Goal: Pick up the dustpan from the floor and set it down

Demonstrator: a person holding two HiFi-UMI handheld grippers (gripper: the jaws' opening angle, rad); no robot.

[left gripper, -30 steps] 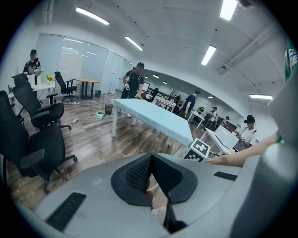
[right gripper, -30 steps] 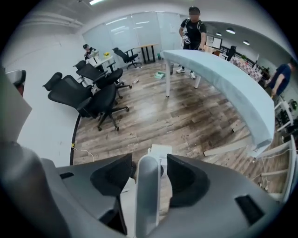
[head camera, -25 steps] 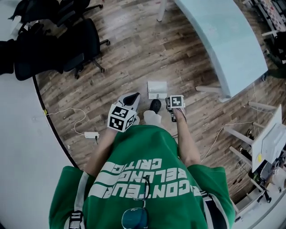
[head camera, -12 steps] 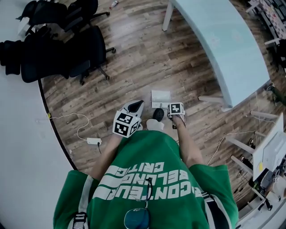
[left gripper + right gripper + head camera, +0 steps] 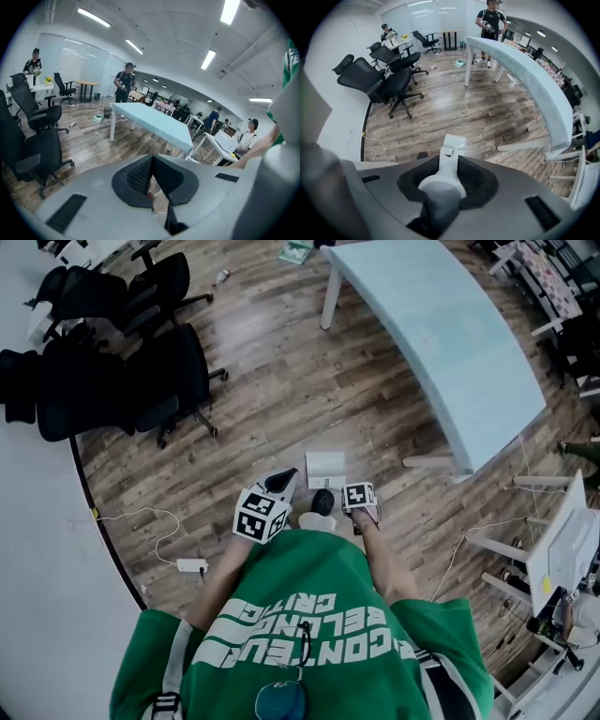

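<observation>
A white dustpan (image 5: 325, 468) stands on the wooden floor just ahead of the person's black shoe (image 5: 322, 501). Its pan (image 5: 453, 142) lies flat and its grey handle (image 5: 443, 183) rises between my right gripper's jaws. My right gripper (image 5: 359, 508) (image 5: 449, 161) points straight down over it. Its jaws have just been closing, and the pads now press on the handle. My left gripper (image 5: 283, 480) (image 5: 151, 159) hangs to the left of the dustpan, shut and holding nothing, aimed out across the room.
A long pale table (image 5: 441, 334) curves across the far right, its white legs (image 5: 427, 463) close to the dustpan. Black office chairs (image 5: 122, 381) crowd the far left. A white power strip (image 5: 190, 564) and cable lie on the left floor. People stand in the distance.
My right gripper has sunk a little onto the dustpan's handle. The left gripper has stayed about where it was. The head camera has shifted slightly.
</observation>
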